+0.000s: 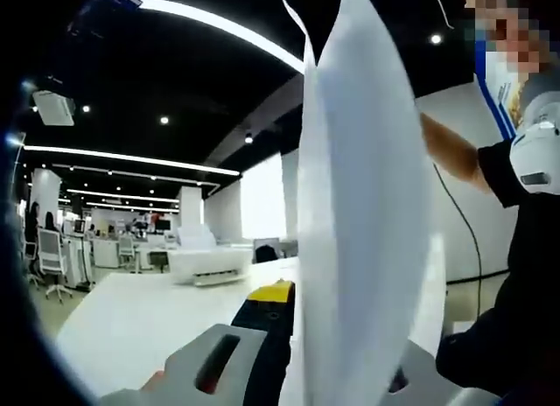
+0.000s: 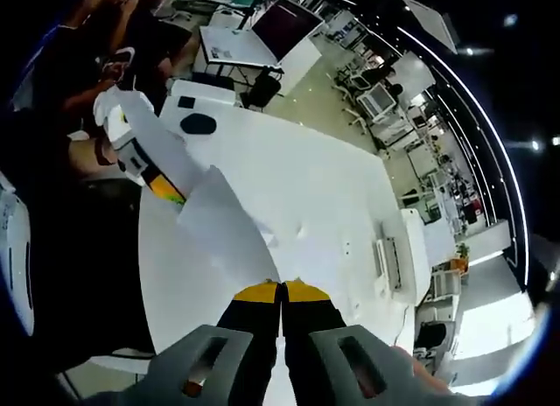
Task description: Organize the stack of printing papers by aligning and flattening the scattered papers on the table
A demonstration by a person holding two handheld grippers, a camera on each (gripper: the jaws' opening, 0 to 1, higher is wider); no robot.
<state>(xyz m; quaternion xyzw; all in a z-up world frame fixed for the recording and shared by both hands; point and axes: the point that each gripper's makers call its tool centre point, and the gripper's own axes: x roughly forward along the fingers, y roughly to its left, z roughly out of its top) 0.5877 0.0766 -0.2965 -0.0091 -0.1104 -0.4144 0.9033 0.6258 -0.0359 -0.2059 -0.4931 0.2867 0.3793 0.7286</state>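
Note:
A stack of white printing paper [image 1: 359, 205] stands upright and edge-on in the left gripper view, rising past the top of the picture. My left gripper [image 1: 337, 323] is shut on its lower part; the yellow-tipped left finger [image 1: 271, 292] shows beside it, and the other finger is hidden behind the sheets. In the right gripper view the same paper [image 2: 223, 227] slants above the white table [image 2: 306, 178], between the left gripper [image 2: 162, 185] and my right gripper [image 2: 282, 290]. The right jaws are shut on the paper's near corner.
A white printer [image 2: 394, 257] sits at the table's right side and appears as the printer [image 1: 206, 264] in the left gripper view. A black oval pad [image 2: 198, 123] lies at the far end. A person in dark clothes [image 2: 96, 65] stands close by; office desks and chairs surround the table.

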